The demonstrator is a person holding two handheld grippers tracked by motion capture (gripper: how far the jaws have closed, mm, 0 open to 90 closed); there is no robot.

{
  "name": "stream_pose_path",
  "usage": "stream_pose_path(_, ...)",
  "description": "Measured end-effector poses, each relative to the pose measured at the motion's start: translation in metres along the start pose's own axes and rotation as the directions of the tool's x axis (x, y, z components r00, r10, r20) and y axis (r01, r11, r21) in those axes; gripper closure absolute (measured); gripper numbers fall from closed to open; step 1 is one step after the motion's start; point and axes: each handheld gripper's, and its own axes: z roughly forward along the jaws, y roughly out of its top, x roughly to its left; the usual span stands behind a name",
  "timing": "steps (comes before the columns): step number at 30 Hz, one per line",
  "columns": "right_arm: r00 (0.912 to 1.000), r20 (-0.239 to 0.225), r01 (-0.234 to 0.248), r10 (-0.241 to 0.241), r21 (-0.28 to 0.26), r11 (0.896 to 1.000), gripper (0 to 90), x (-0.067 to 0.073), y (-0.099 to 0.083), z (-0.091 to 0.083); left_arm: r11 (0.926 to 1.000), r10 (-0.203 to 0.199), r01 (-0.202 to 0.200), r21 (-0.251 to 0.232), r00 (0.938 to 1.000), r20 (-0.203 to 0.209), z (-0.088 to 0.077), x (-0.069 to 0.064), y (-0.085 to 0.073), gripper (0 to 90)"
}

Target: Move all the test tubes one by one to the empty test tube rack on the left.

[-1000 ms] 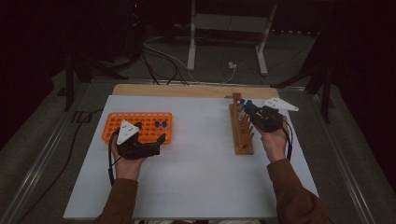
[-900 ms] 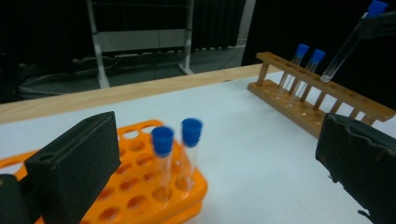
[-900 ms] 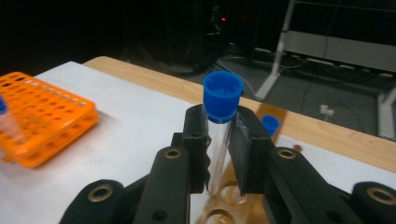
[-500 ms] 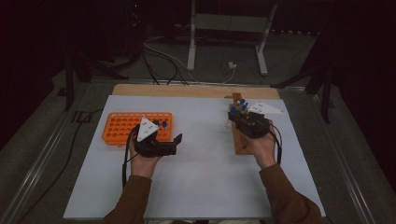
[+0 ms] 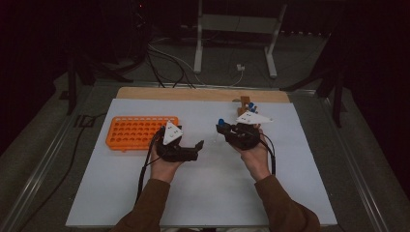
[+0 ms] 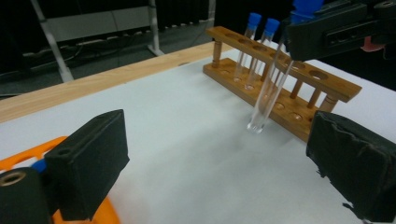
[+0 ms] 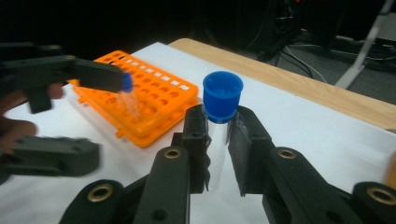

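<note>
Holding the blue-capped test tube point(image 7: 221, 116) just under its cap, your right gripper point(image 5: 236, 129) has its jaws clenched on the glass, and the tube hangs clear above the white desk point(image 5: 203, 193) instead of standing in the wooden rack point(image 6: 285, 84). That is the change from a second ago: then this gripper was at the rack on the right side of the desk; now it has lifted the tube out and carried it toward the middle. In the left gripper view the tube point(image 6: 273, 79) slants down from those jaws, its rounded bottom free in the air, with two more capped tubes point(image 6: 250, 46) left in the rack behind it.

Your left gripper point(image 5: 191, 150) has also come away from the orange tray point(image 5: 133, 133) and now faces the right one across a gap, its jaws spread wide and grasping nothing. In the right gripper view one blue-capped tube point(image 7: 128, 98) stands in the tray.

Judging by this, you are setting up a hand-over, or a move of the tube to the tray; the two grippers are near but not yet meeting.
</note>
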Motion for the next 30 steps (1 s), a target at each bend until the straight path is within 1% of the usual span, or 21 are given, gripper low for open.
stream_pose_path(2, 0.9999, -0.011, 0.003, -0.003, 0.005, 1.000, 77.2, 0.005, 0.000, 0.002, 1.0000, 0.006, -0.006, 0.002, 1.0000, 0.005, 0.003, -0.003, 0.000, 9.2)
stream_pose_path(7, 0.9991, -0.040, 0.009, -0.008, 0.014, 1.000, 77.1, 0.014, 0.001, 0.006, 0.9994, 0.033, -0.033, 0.006, 0.9993, 0.019, 0.010, -0.008, 0.002, 19.9)
stream_pose_path(11, 0.9983, -0.058, 0.013, -0.012, 0.020, 1.000, 77.1, 0.019, 0.001, 0.010, 0.9980, 0.062, -0.063, 0.009, 0.9973, 0.040, 0.014, -0.013, 0.002, 35.7)
stream_pose_path(14, 0.9978, -0.065, 0.014, -0.012, 0.025, 1.000, 77.2, 0.022, 0.001, 0.011, 0.9971, 0.074, -0.075, 0.016, 0.9957, 0.055, 0.016, -0.015, 0.001, 46.9)
stream_pose_path(18, 0.9969, -0.078, 0.003, -0.001, 0.023, 1.000, 77.2, 0.023, 0.000, 0.012, 0.9968, 0.076, -0.077, 0.018, 0.9945, 0.072, 0.019, -0.015, 0.000, 57.1)
stream_pose_path(22, 0.9963, -0.086, 0.003, -0.001, 0.027, 1.000, 77.1, 0.024, 0.000, 0.013, 0.9967, 0.078, -0.080, 0.015, 0.9936, 0.081, 0.020, -0.016, 0.000, 63.7)
stream_pose_path(30, 0.9953, -0.096, 0.008, -0.005, 0.031, 0.999, 77.1, 0.026, -0.001, 0.015, 0.9960, 0.087, -0.088, 0.012, 0.9921, 0.090, 0.020, -0.016, 0.000, 71.8)
